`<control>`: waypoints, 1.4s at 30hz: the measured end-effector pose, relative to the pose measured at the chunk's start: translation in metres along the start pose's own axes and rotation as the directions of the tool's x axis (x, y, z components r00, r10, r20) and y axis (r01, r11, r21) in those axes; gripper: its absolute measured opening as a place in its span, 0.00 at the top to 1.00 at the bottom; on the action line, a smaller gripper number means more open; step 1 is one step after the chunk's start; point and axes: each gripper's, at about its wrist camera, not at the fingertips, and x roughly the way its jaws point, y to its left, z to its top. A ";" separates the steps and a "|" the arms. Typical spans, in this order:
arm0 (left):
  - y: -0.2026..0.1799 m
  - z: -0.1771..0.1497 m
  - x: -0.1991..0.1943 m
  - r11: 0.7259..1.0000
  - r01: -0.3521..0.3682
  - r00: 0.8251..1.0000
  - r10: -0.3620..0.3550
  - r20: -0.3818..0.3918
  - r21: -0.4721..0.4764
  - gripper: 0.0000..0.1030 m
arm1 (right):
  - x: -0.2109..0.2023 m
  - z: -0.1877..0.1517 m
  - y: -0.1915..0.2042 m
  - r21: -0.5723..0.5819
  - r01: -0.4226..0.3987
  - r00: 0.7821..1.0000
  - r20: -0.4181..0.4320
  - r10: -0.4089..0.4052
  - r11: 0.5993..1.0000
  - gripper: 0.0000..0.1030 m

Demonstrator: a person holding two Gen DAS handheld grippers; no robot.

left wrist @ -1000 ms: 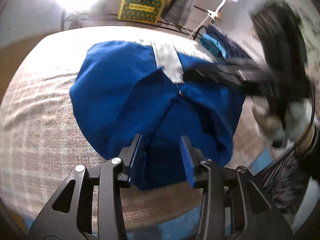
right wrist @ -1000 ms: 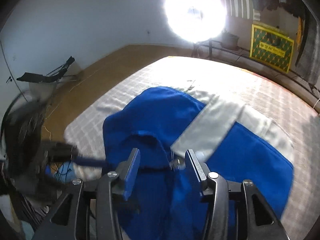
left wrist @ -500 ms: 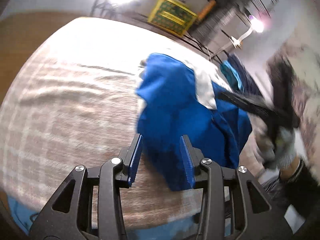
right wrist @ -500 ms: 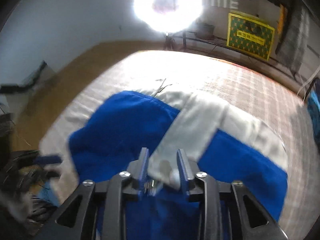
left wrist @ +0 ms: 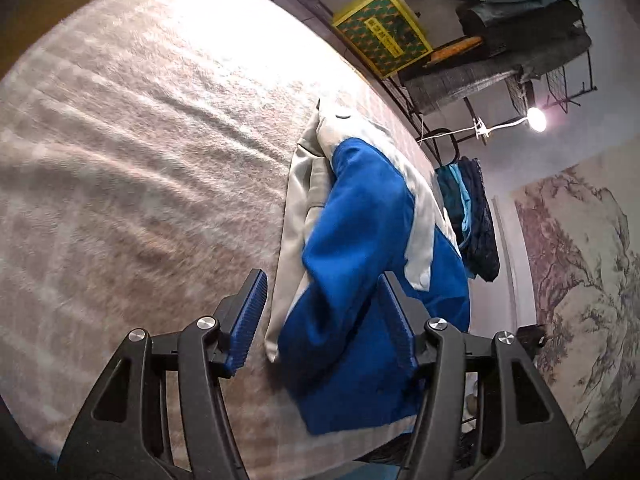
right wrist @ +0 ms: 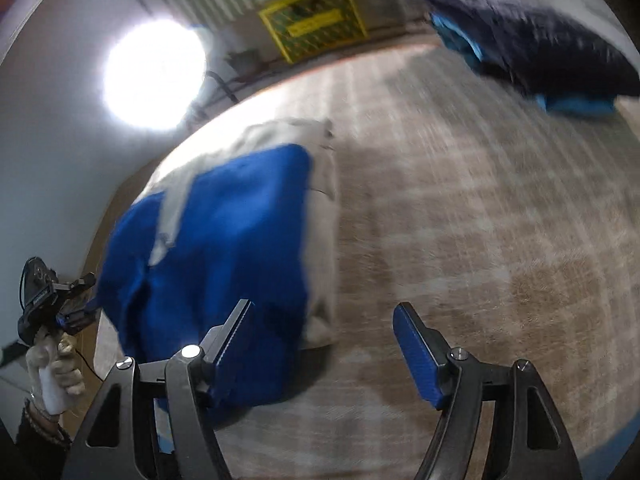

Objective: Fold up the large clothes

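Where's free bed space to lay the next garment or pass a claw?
Free: the blanket right of the jacket, from the right claw up to the dark clothes pile; in the left view, the same wide stretch beside the jacket. Crowded: the jacket's strip along the bed edge, and the far corner under the pile.

Bare blanket [right wrist: 460,208] beside jacket [right wrist: 224,232]

A bed [left wrist: 132,128] with a beige checked cover carries a folded blue and grey garment [left wrist: 360,240] near one edge. Dark and teal clothes [right wrist: 532,36] lie at its far side.
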 end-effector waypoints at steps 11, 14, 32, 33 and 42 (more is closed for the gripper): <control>0.014 -0.025 0.012 0.993 -0.114 0.992 0.115 -0.050 0.014 0.99 | 0.018 0.020 -0.022 0.134 -0.338 0.931 -0.095 0.352 0.932 0.97; 0.014 -0.026 0.010 0.993 -0.112 0.992 0.114 -0.049 0.031 0.99 | 0.030 0.014 -0.018 0.092 -0.271 0.950 -0.137 0.282 0.958 0.97; -0.101 0.046 0.012 0.922 -0.227 0.968 0.179 0.174 0.313 0.62 | -0.014 0.076 0.070 -0.320 -0.111 0.977 0.137 0.162 0.941 0.66; -0.107 0.047 0.024 0.898 -0.266 0.959 0.211 0.187 0.351 0.62 | -0.008 0.080 0.076 -0.346 -0.100 0.978 0.141 0.157 0.933 0.66; -0.048 0.032 0.090 0.870 -0.326 0.945 0.315 0.090 0.370 0.61 | 0.071 0.078 0.083 -0.421 -0.061 0.998 -0.015 0.060 0.905 0.74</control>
